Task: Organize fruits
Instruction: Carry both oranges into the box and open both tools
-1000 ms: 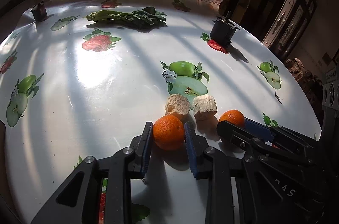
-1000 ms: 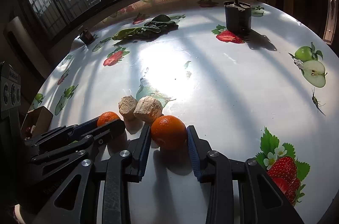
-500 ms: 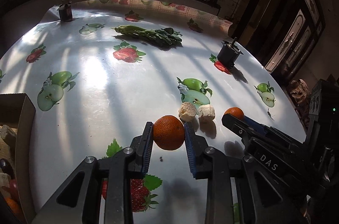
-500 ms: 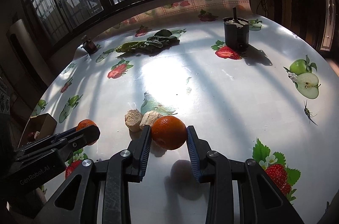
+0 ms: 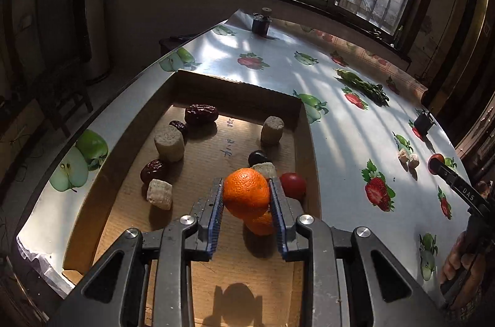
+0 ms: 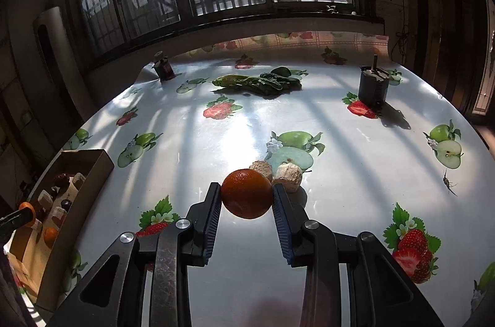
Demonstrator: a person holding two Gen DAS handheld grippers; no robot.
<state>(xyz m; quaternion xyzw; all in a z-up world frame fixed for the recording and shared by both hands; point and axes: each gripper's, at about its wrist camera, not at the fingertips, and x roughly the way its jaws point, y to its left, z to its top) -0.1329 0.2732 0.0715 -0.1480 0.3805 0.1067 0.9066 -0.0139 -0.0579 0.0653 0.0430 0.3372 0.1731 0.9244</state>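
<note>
Two round orange tangerines are clamped, one per claw. Your left gripper [image 5: 246,200] holds its tangerine [image 5: 246,192] above the shallow brown cardboard box [image 5: 304,141]; lower it to a bare patch of the box floor before releasing, clear of the second orange fruit [image 5: 261,221] directly beneath. Your right gripper [image 6: 247,200] grips its tangerine [image 6: 246,193] over the fruit-printed tablecloth [image 6: 355,147], well right of the box. The box's near end is hidden behind the left fingers.

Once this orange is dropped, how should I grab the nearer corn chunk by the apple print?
Take the nearer corn chunk across its rounded sides, coming from above and the right. It lies on its side, close beside the other chunk on its left, so the right side is freer.
</note>
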